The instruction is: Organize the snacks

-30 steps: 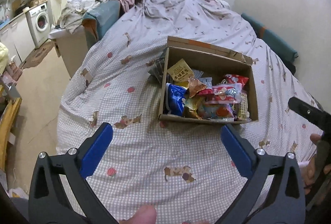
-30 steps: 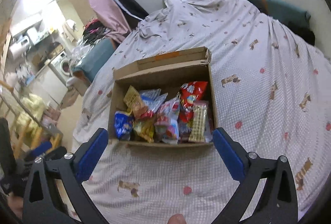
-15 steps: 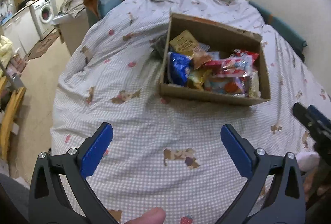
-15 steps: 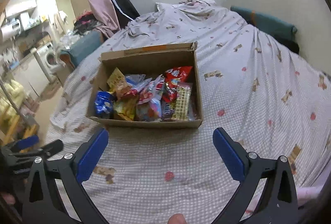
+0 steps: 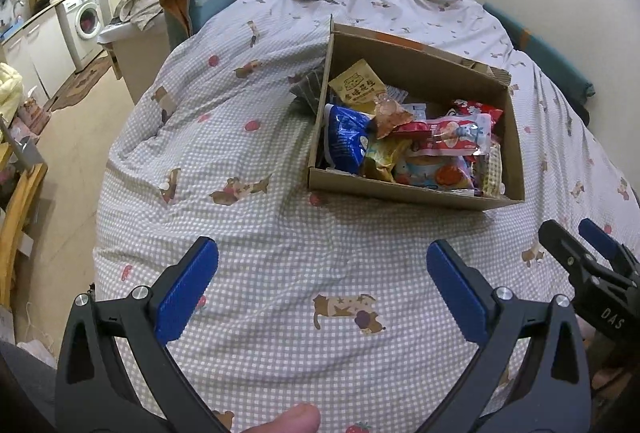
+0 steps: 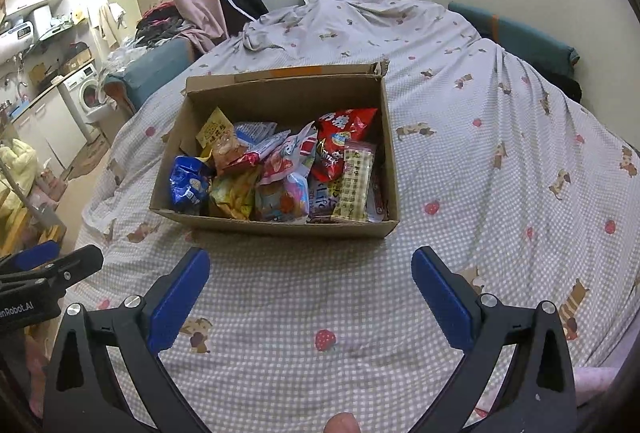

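Left gripper (image 5: 322,285) and right gripper (image 6: 310,283), each with its blue pads spread wide and nothing between them, hover above a checked bedspread (image 6: 500,161). From the right wrist view a cardboard box (image 6: 276,227) lies at 12 o'clock, just beyond the fingertips; from the left wrist view it lies at 1 o'clock. Snack packets fill the box: a blue bag (image 6: 188,183) at its left end, a red bag (image 6: 344,137) toward its right.
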`<state>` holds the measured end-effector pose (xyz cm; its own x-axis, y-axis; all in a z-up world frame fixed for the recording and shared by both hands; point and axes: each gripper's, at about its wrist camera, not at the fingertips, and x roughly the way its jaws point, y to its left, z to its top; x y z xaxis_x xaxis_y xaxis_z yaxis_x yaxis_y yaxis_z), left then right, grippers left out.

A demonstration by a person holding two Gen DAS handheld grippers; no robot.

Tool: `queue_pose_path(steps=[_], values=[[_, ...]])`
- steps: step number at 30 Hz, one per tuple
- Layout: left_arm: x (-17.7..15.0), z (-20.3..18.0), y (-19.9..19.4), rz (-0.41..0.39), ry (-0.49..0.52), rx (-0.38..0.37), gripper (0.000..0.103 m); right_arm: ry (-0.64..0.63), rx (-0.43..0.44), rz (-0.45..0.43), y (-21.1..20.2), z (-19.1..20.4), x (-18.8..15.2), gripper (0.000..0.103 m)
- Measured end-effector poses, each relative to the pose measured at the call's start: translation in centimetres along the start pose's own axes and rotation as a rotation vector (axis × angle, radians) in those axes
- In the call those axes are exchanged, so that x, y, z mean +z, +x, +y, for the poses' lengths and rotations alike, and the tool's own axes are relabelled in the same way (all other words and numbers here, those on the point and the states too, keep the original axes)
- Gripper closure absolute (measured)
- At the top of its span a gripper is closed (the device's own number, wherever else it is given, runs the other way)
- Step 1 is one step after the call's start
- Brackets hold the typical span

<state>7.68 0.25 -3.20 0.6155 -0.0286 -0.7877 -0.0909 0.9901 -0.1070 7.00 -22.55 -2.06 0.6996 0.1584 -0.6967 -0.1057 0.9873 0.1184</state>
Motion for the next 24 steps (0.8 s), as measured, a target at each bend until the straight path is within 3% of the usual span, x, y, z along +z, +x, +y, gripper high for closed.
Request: queue_pose_path(steps=[24], values=[[-0.09, 0.26, 0.0, 0.009, -0.006, 0.009, 0.0, 0.004, -0.015, 0.008, -0.04, -0.35, -0.18, 0.0]])
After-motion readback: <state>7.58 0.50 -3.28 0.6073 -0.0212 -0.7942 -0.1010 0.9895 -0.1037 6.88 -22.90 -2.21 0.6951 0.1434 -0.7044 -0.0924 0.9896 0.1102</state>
